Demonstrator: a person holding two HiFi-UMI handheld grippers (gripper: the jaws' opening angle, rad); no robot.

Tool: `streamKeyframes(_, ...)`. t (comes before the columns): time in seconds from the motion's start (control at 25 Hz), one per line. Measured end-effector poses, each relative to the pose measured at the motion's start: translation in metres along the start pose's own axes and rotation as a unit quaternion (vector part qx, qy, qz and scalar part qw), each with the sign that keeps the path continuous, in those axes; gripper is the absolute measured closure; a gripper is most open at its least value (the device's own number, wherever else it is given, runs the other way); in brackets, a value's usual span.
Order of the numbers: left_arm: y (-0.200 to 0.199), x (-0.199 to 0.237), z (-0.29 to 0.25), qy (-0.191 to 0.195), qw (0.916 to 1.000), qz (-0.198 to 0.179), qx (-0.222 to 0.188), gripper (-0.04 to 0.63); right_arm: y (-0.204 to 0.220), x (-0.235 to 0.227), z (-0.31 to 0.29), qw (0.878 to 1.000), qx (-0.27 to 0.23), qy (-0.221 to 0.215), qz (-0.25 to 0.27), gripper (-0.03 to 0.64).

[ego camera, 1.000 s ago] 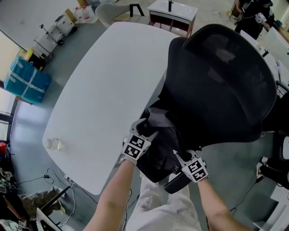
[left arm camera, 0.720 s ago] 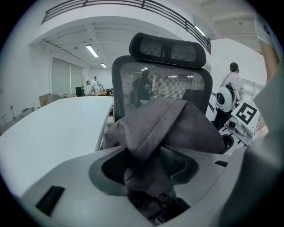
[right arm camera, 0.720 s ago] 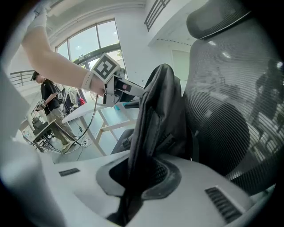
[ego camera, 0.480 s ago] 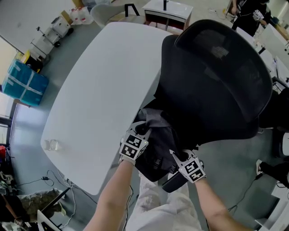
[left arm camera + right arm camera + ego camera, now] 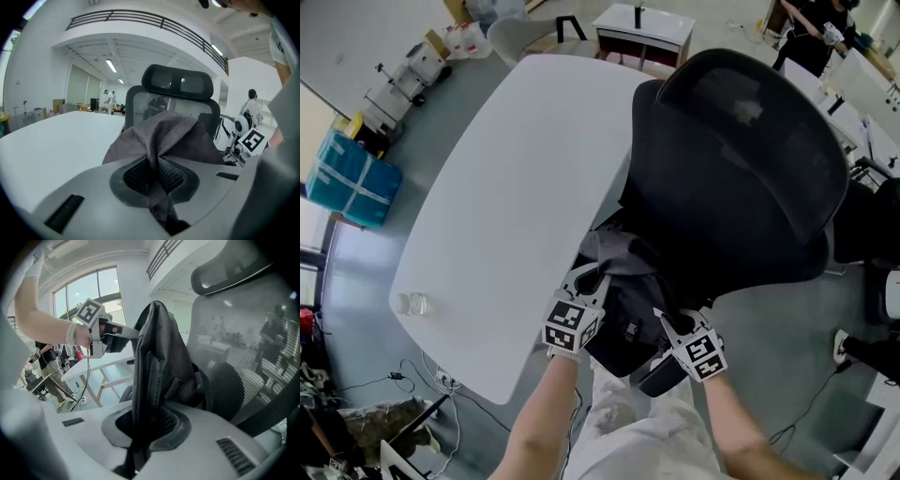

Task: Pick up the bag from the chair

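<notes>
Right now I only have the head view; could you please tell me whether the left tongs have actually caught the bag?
Observer: Yes; the left gripper view shows the left tongs just closed on a grey fold of the bag.
Operator: Thank you, and the right tongs?
Observer: The right gripper view shows the right tongs shut on the bag's dark edge, which stands upright before the chair and its mesh back.

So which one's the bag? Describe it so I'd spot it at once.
Find the big black office chair beside the white table. Between them, nearest the person, is the bag. It is soft, dark grey, crumpled cloth, unlike the chair's stiff mesh, and is pinched by the left gripper, whose jaws just closed, and the right gripper.
</notes>
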State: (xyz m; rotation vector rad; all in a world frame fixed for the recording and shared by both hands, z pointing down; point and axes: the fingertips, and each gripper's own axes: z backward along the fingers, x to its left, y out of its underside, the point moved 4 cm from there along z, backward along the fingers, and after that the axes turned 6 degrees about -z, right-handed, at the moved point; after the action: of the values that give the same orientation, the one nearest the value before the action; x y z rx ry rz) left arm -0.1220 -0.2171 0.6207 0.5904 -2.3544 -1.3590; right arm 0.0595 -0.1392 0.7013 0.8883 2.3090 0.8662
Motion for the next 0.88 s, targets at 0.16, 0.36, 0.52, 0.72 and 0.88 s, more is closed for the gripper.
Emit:
streamKeyframes(0.16,-0.03,-0.008,0.02,-0.01,0.9991,0.004,-0.04,0.551,-0.021,-0.002,0.018,0.999,-0.026,0.019,-0.012,0.578)
streamKeyframes(0.36,-0.079,-0.009,0.048,-0.028,0.9959,0.003,-0.087,0.551,-0.062,0.003,0.045,0.997,-0.067,0.031,-0.001,0.579)
streamKeyframes(0.52,-0.111,-0.008,0.068,-0.034,0.9933,-0.002,-0.11,0.551,-0.091,0.007,0.063,0.995,-0.092,0.041,0.008,0.578)
streamKeyframes(0.72,-0.13,-0.006,0.083,-0.038,0.9917,0.019,-0.122,0.552,-0.12,0.01,0.081,0.993,-0.106,0.05,0.03,0.578)
streamKeyframes(0.88,-0.145,-0.021,0.087,-0.021,0.9905,0.015,-0.135,0.552,-0.118,0.006,0.098,0.993,-0.105,0.052,0.019,0.578)
